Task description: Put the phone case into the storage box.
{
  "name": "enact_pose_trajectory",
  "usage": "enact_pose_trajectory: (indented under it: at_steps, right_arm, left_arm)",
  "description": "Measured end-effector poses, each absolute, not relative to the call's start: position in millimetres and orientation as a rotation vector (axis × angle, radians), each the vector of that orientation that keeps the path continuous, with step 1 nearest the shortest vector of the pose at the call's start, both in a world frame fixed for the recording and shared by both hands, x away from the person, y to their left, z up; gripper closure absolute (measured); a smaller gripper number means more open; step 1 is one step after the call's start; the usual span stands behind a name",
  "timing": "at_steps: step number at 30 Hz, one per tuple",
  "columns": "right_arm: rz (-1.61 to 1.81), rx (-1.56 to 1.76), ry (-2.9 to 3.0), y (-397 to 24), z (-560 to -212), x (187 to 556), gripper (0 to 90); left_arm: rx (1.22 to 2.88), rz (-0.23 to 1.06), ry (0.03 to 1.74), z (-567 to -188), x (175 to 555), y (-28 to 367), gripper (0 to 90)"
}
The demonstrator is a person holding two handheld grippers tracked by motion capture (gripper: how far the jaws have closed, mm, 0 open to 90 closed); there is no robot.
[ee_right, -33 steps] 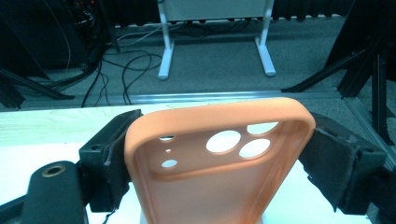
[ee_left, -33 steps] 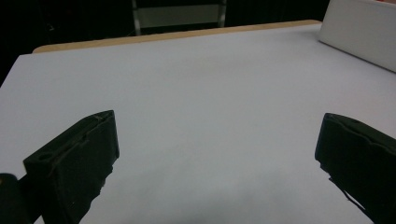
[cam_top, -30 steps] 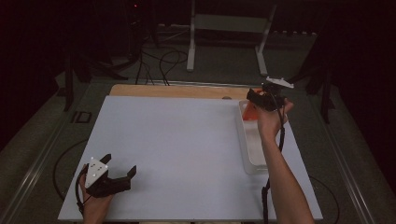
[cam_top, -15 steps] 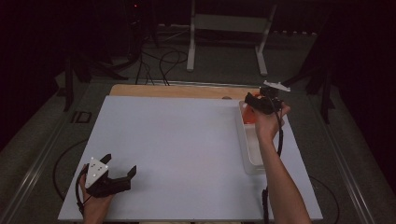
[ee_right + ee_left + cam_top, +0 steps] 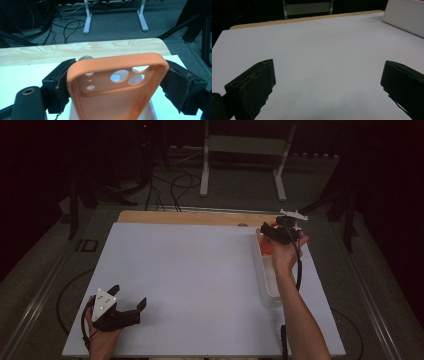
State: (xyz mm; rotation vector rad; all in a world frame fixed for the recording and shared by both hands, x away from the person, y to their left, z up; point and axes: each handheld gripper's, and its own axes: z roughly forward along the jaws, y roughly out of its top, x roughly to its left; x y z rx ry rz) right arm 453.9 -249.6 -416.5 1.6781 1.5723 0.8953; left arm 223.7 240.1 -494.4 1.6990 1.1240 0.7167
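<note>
Right gripper (image 5: 272,234) shifted slightly left over tray (image 5: 270,292), clamping orange phone case (image 5: 117,85) across its width, long axis pointing away; left gripper (image 5: 127,300) idle, open.

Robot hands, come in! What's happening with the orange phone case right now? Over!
Right gripper shut on orange phone case, above white tray. Left gripper open, idle near table's front-left corner. Nothing in the way.

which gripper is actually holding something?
The right gripper, shut on the orange phone case over the white tray; the left gripper is open.
</note>
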Motion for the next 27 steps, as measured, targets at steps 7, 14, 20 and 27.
enact_pose_trajectory:
  at_steps: [7,14,20,27]
  right_arm:
    - [0.884,1.682,1.582,-248,-420,455,17.0]
    - [0.869,1.691,1.581,-247,-423,456,16.9]
    - [0.854,1.689,1.590,-246,-425,458,16.9]
    - [0.840,1.685,1.591,-244,-428,460,16.8]
  left_arm:
    - [1.698,0.716,1.124,-494,224,240,0.5]
    - [1.698,0.715,1.123,-494,224,240,0.5]
    - [1.699,0.716,1.124,-495,223,240,0.5]
    - [1.699,0.719,1.124,-494,223,241,0.5]
